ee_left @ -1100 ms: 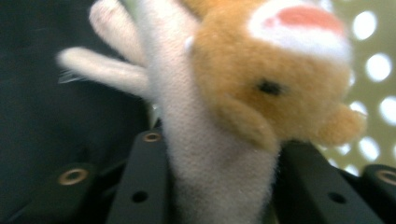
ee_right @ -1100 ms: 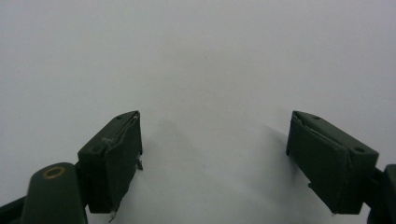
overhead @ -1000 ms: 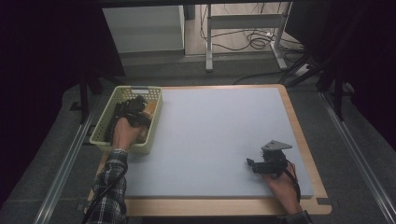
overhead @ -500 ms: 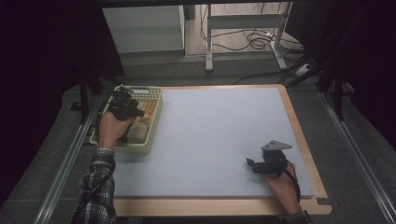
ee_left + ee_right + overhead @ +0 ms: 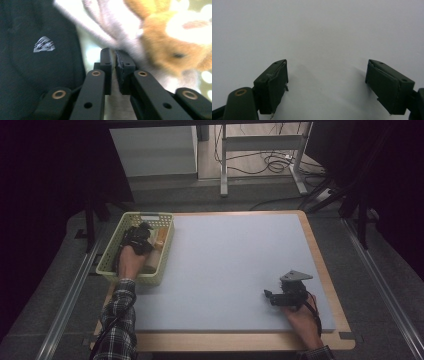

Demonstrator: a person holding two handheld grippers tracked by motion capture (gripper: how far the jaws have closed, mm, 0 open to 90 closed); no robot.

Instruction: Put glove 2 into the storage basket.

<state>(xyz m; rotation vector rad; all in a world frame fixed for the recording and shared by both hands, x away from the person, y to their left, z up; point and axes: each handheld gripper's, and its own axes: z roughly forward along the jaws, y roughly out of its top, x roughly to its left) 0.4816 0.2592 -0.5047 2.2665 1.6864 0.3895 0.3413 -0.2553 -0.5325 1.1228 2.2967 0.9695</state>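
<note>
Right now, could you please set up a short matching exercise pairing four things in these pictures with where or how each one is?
Things:
1. left gripper
2. right gripper
3. basket
4. plush toy

States:
A. yellow-green, at the mat's left edge
B. jaws wide apart over the bare grey mat
C. orange and white, lying in the basket
D. jaws nearly closed, pinching pale plush fabric

Pairs: 1-D, 2-B, 3-A, 4-C
</note>
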